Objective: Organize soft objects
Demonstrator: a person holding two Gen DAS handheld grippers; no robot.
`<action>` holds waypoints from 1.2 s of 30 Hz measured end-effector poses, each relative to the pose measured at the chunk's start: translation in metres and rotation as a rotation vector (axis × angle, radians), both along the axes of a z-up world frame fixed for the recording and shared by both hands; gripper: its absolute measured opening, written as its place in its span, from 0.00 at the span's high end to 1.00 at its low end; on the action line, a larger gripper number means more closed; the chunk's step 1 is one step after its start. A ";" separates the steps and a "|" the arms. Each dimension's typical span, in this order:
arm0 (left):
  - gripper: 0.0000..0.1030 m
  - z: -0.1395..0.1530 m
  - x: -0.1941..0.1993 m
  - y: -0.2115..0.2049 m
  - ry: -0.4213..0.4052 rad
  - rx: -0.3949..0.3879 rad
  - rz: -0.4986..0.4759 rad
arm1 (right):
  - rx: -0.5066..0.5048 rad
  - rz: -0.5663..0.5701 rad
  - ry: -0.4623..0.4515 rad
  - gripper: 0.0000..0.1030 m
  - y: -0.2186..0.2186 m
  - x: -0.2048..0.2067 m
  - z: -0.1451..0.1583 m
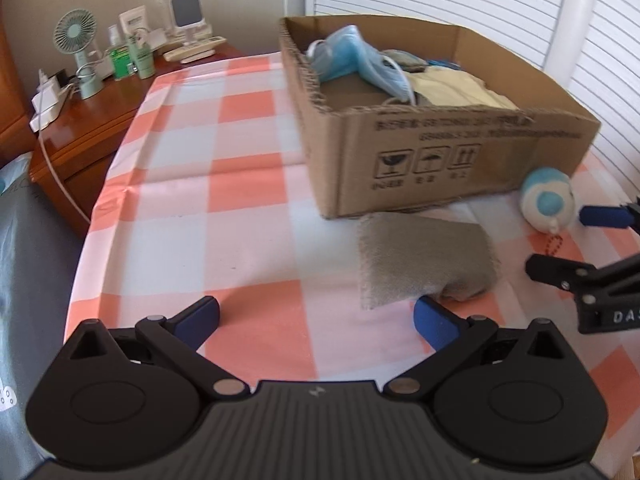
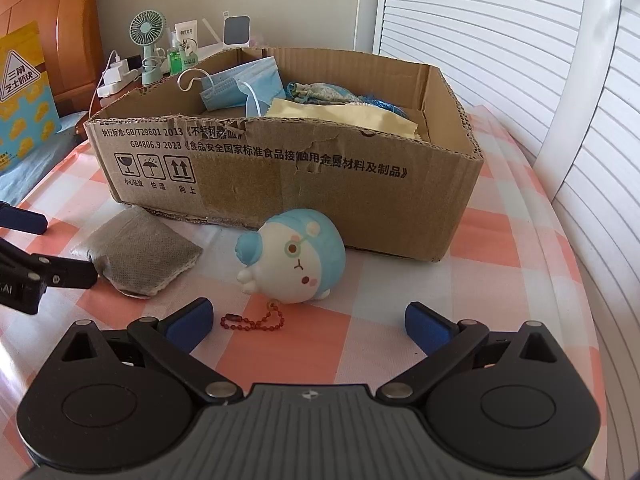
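A cardboard box (image 1: 460,152) (image 2: 280,176) stands on the checked tablecloth and holds blue face masks (image 1: 356,60) (image 2: 244,84), a yellow cloth (image 1: 452,88) (image 2: 340,116) and other fabric. A grey fabric pouch (image 1: 424,260) (image 2: 140,256) lies in front of the box. A blue and white plush toy (image 1: 550,200) (image 2: 296,260) with a red bead chain (image 2: 252,322) lies next to it. My left gripper (image 1: 316,318) is open and empty, its right pad beside the pouch's near edge. My right gripper (image 2: 308,322) is open and empty, just short of the plush.
The table (image 1: 224,220) has a pink and white checked cloth. A wooden nightstand (image 1: 92,120) at the left holds a small fan (image 1: 78,46), bottles and chargers. White louvred doors (image 2: 500,60) stand behind. A yellow bag (image 2: 24,92) lies at the far left.
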State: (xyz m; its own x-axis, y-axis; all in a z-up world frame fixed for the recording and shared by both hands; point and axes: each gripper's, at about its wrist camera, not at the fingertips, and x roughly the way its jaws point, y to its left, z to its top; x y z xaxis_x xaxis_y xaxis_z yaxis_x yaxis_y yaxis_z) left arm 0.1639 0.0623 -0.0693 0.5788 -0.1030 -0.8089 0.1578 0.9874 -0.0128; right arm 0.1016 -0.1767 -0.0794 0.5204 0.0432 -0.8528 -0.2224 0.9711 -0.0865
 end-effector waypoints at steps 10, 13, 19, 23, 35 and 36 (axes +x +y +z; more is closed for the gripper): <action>0.00 -0.002 -0.005 0.005 -0.027 -0.007 0.030 | 0.001 0.003 -0.008 0.00 0.000 -0.001 0.000; 0.00 0.000 -0.009 0.001 -0.018 -0.008 0.010 | 0.005 0.013 -0.011 0.00 -0.002 -0.002 0.000; 0.00 -0.002 -0.016 -0.027 -0.038 -0.015 -0.123 | 0.009 0.044 -0.011 0.00 -0.008 -0.005 0.001; 0.00 -0.002 -0.007 -0.039 -0.045 -0.018 -0.150 | 0.008 0.062 -0.013 0.00 -0.021 -0.009 0.004; 0.00 -0.005 0.012 -0.056 -0.083 -0.024 -0.165 | -0.002 0.064 -0.028 0.00 -0.026 -0.015 0.005; 0.00 -0.005 0.013 -0.057 -0.086 -0.024 -0.161 | -0.003 0.062 -0.028 0.00 -0.025 -0.014 0.005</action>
